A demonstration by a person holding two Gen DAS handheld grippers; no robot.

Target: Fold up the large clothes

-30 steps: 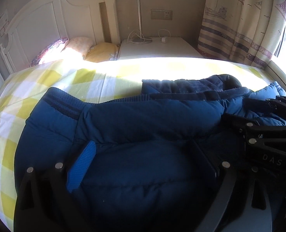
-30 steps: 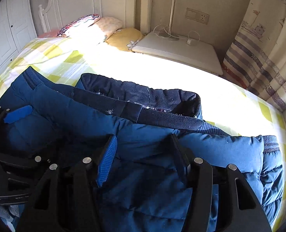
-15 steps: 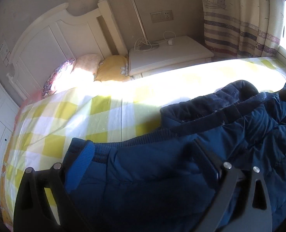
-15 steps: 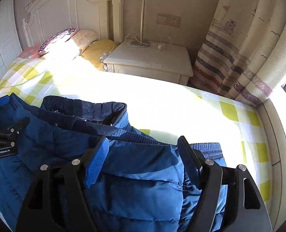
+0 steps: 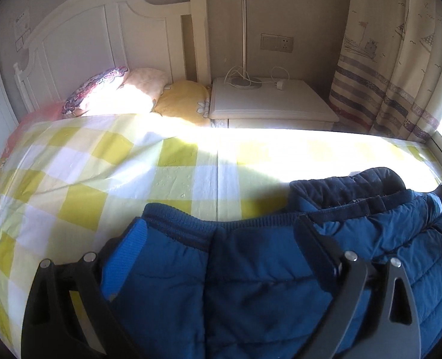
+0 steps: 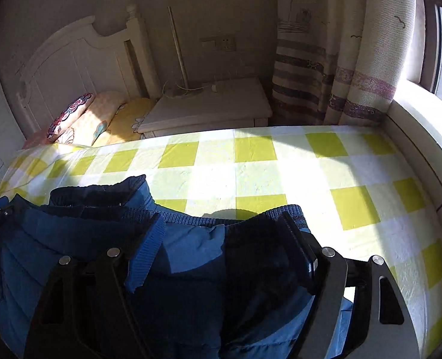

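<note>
1. Left gripper [image 5: 221, 248]: fingers spread wide, blue padded jacket [image 5: 265, 284] bunched between them
2. Right gripper [image 6: 223, 236]: likewise wide, jacket cuff between its fingers
3. Jacket: lies on the near edge of the yellow-checked bedsheet [image 6: 280, 173]
4. Pillows [image 5: 131, 89], white nightstand [image 5: 268, 101], striped curtain [image 5: 394, 59] beyond
</note>
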